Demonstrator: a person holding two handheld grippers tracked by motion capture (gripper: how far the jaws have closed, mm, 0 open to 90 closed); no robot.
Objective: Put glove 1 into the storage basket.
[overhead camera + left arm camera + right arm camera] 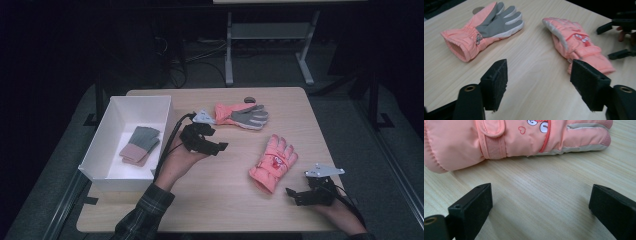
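Left gripper (pixel 212 140): I hold it wide, empty, between box (pixel 112 107) and palm-up glove (pixel 242 115).
Right gripper (pixel 295 196): wide, empty, lined up near the printed glove (pixel 272 162) cuff, probably for grabbing.

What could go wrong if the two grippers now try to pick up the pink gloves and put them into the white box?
The right gripper is open beside the near glove's puffy cuff; a shallow pinch may slip off the padding. The far glove lies close behind the open left gripper, so the hand could nudge it. The white box already holds a grey-pink glove pair, leaving less room.
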